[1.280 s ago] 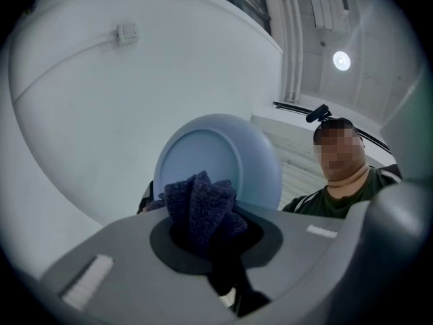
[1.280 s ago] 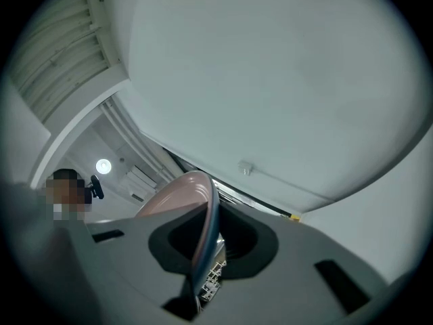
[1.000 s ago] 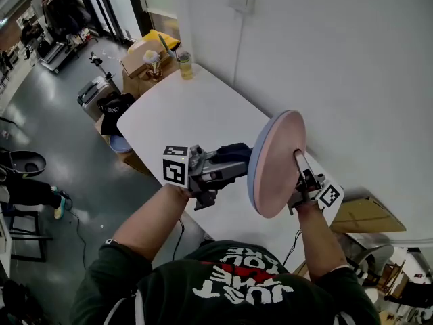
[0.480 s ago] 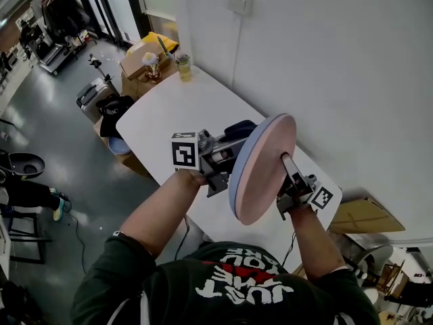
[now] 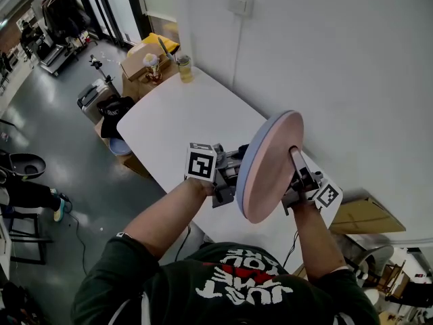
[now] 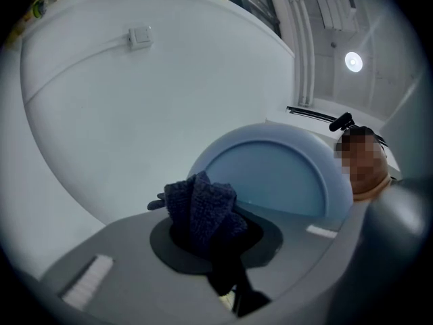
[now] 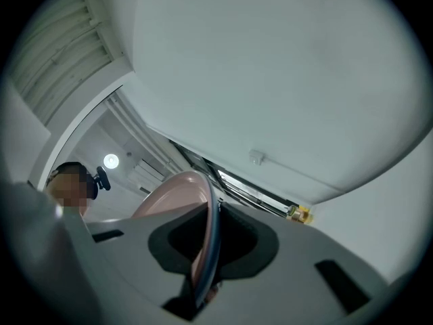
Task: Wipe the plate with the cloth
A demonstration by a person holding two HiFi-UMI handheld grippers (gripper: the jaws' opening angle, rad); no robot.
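Observation:
I hold a round plate (image 5: 270,164) on edge above the white table; its pink underside faces the head camera and its rim is blue. My right gripper (image 5: 301,176) is shut on the plate's rim (image 7: 206,242), which runs between its jaws. My left gripper (image 5: 230,171) is shut on a bunched dark blue cloth (image 6: 201,207). In the left gripper view the cloth sits just in front of the plate's light blue face (image 6: 270,175); whether it touches the plate I cannot tell. In the head view the plate hides the cloth.
The white table (image 5: 183,114) runs along a white wall with a switch (image 5: 241,4). A jar (image 5: 185,66) and a small cup stand at its far end beside cardboard boxes (image 5: 139,59). A suitcase (image 5: 95,95) stands on the floor to the left.
My left gripper has moved right and a little down with the cloth, closer behind the plate. The plate swung left, then back right and slightly up in my right gripper.

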